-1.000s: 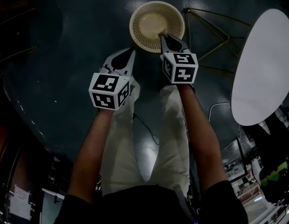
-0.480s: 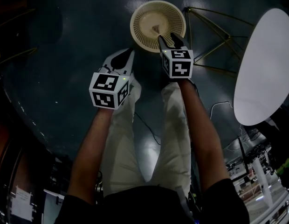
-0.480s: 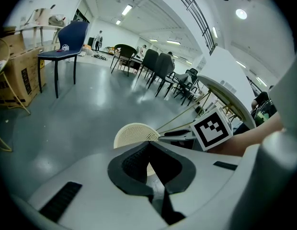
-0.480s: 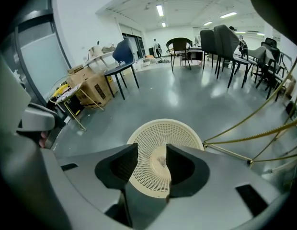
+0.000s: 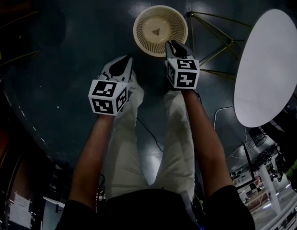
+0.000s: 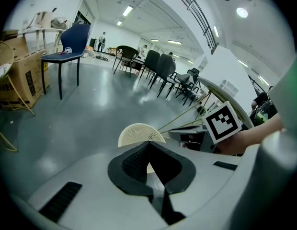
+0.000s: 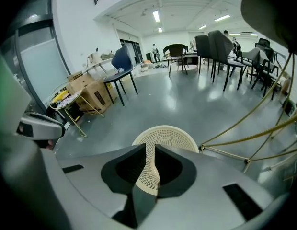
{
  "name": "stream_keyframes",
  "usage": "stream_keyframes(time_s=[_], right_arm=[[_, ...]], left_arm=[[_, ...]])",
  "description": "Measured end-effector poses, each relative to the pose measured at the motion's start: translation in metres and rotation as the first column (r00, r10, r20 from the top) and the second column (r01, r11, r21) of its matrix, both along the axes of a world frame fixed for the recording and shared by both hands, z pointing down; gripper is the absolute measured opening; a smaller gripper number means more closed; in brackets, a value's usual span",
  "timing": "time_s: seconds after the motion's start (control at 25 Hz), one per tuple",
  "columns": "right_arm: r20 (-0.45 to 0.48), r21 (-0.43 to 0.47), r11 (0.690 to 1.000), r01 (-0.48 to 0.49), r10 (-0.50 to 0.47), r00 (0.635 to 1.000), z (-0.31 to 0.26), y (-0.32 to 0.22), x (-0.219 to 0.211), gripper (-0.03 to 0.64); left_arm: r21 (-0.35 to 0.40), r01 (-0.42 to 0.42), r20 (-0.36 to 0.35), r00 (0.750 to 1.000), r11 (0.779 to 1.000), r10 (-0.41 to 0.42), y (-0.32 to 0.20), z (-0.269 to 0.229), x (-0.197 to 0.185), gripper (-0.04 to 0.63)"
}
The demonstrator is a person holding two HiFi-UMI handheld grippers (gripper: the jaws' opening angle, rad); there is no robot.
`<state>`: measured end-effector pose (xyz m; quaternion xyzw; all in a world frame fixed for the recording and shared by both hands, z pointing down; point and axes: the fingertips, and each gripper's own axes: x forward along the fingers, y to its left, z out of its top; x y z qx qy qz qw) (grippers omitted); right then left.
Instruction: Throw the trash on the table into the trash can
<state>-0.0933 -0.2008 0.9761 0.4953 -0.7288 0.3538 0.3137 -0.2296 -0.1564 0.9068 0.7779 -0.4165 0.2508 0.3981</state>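
one round perforated trash can [image 5: 144, 32]

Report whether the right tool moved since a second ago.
Yes: the right tool drew back from the middle of the trash can to its near rim; its empty jaws have just been closing.

The round cream trash can [image 5: 160, 30] is hard plastic, its wall pierced all over with fine holes, with a dull satin sheen. The grey floor [image 6: 67, 109] is smooth and glossy, mirroring the ceiling lights. The white oval counter [image 5: 268, 66] looks smooth and matt, on thin brass-coloured metal rods [image 7: 223, 155] with a soft shine. The left gripper [image 6: 149, 145] has a matt grey plastic shell; its black fingers [image 6: 134, 162] are finely ribbed and rubbery-looking. The brown boxes [image 7: 91, 96] are plain cardboard. The pale trousers [image 5: 179, 143] are creased cloth.
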Motion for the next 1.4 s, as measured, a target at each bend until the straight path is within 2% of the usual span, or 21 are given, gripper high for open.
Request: stream_keyframes(time_s=[0.36, 0.6, 0.8, 0.96, 1.16, 1.28, 1.4], right_arm=[[0.015, 0.027, 1.000, 0.008, -0.009, 1.000, -0.066, 0.008, 0.001, 0.032], [0.036, 0.081, 0.996, 0.048, -0.051, 0.998, -0.139, 0.009, -0.004, 0.020], [0.074, 0.125, 0.990, 0.063, -0.073, 0.995, -0.202, -0.001, -0.008, 0.020], [0.105, 0.159, 0.984, 0.081, -0.098, 0.990, -0.250, -0.004, -0.018, 0.020], [0.136, 0.155, 0.980, 0.128, -0.150, 0.979, -0.300, 0.014, -0.049, 0.020], [0.126, 0.206, 0.966, 0.158, -0.186, 0.974, -0.335, 0.006, -0.056, 0.020], [0.080, 0.284, 0.943, 0.174, -0.204, 0.976, -0.379, -0.005, -0.044, 0.020]], left_arm=[[0.029, -0.009, -0.002, 1.000, 1.000, 0.009, -0.005, -0.047, 0.011, 0.009], [0.083, -0.035, -0.022, 0.999, 0.996, 0.037, -0.014, -0.112, 0.030, 0.009], [0.124, -0.025, -0.028, 0.999, 0.992, 0.029, -0.024, -0.164, 0.037, 0.009], [0.166, -0.033, -0.023, 0.999, 0.986, 0.038, -0.030, -0.204, 0.037, 0.009], [0.173, -0.046, -0.006, 0.999, 0.984, 0.048, -0.027, -0.253, 0.024, 0.009], [0.225, -0.068, 0.026, 0.998, 0.972, 0.064, -0.036, -0.287, 0.021, 0.009], [0.278, -0.094, 0.051, 0.995, 0.956, 0.083, -0.038, -0.325, 0.023, 0.009]])
